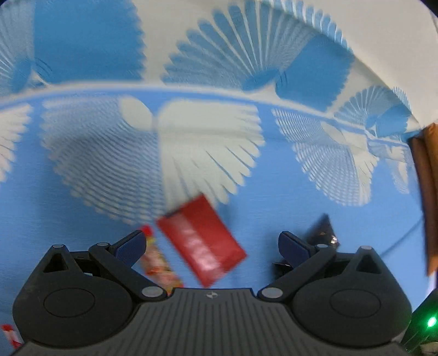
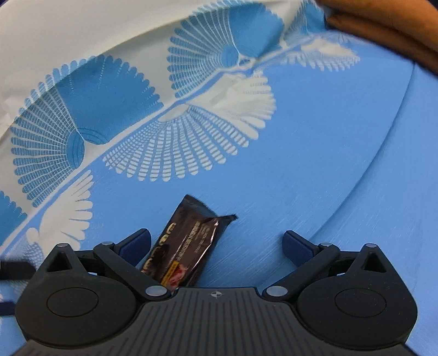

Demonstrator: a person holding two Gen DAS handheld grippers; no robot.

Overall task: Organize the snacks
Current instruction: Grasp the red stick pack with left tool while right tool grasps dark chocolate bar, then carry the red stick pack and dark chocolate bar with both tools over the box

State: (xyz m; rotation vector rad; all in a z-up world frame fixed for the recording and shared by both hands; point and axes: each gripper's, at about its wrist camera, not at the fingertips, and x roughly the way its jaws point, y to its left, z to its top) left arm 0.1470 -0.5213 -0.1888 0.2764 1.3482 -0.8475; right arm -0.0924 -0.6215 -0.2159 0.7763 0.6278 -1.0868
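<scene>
A: Looking along the left gripper (image 1: pixel 212 243), what lies between its fingers?

B: A red packet (image 1: pixel 202 242), tilted on the blue-and-white patterned cloth (image 1: pixel 273 197). Both fingers are spread wide and touch nothing. Just beside the left finger lies a red-and-yellow wrapper (image 1: pixel 158 263); behind the right finger sits a dark wrapper (image 1: pixel 323 232), partly hidden.

A: And the right gripper (image 2: pixel 216 246)?

B: Spread wide too, gripping nothing. A dark snack bar (image 2: pixel 186 243) lies slanted on the cloth close to its left finger; whether they touch, I cannot tell. Brown fabric (image 2: pixel 383 24) shows at the top right corner
</scene>
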